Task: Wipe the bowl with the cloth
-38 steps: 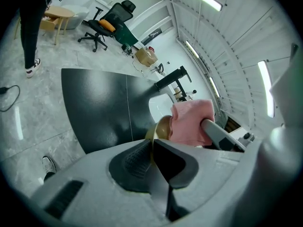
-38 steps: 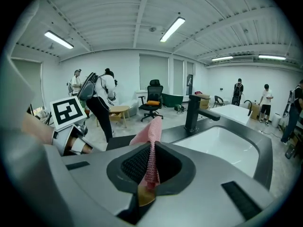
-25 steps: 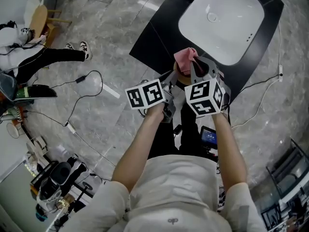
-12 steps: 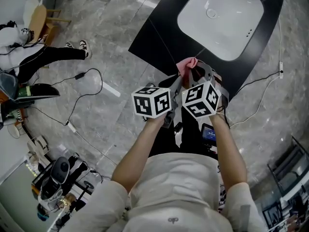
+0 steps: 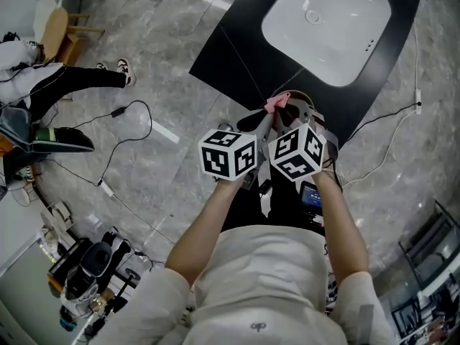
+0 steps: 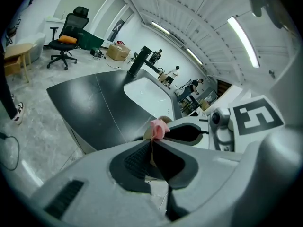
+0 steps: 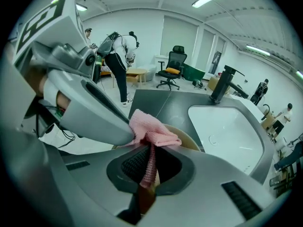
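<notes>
In the right gripper view a pink cloth (image 7: 150,135) is pinched between my right gripper's (image 7: 150,163) jaws, bunched over the rim of a tan bowl (image 7: 188,142). My left gripper (image 6: 152,148) has its jaws closing on the bowl's thin tan rim (image 6: 152,151), which stands between its pads. From the head view both grippers are held close together above the floor, the left gripper (image 5: 263,123) beside the right gripper (image 5: 289,111). Only a small bit of the cloth (image 5: 277,103) peeks out there, and the bowl is mostly hidden.
A white sink (image 5: 327,21) is set in a black counter (image 5: 230,63) just ahead, with a dark tap (image 6: 138,60). A seated person's legs (image 5: 65,85) and cables (image 5: 136,121) lie on the marble floor at the left. Office chairs and people stand farther off.
The two grippers have drawn closer together and slightly toward me. Less of the pink cloth shows in the head view than a second ago.
</notes>
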A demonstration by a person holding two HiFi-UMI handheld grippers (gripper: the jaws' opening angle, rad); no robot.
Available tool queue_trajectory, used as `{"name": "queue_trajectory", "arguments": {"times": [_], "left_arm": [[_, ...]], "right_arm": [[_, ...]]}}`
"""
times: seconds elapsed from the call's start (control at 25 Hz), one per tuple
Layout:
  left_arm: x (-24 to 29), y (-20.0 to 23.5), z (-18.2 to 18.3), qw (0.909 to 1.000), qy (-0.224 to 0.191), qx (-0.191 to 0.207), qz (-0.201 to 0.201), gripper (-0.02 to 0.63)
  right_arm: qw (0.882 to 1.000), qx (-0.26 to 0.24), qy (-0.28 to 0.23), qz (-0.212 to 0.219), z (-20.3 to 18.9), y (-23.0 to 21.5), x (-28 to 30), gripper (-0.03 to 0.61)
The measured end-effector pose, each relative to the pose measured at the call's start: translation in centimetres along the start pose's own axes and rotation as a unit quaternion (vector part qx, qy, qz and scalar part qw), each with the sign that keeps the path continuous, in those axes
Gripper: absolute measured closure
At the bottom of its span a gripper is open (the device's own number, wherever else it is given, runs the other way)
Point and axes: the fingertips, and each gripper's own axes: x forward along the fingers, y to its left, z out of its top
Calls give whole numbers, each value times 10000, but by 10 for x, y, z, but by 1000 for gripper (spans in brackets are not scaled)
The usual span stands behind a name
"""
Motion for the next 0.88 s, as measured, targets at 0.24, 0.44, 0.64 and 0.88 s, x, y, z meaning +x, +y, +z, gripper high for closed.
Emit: {"name": "queue_trajectory", "arguments": {"times": [0.24, 0.44, 0.64, 0.88], "left_arm": [[-2, 1, 8, 9998, -65, -164, 1, 589], [-4, 2, 7, 9992, -165, -351, 59, 589], [-6, 3, 7, 9990, -173, -389, 101, 592], [-5, 0, 2, 9991, -65, -418, 60, 592]], "right_arm": [[9993, -198, 173, 278, 0, 11, 1, 563], [9972, -469, 323, 482, -5, 22, 0, 563], [9877, -1310, 613, 601, -19, 32, -5, 563], [9639, -2471, 974, 196, -33, 17, -8, 563]]}}
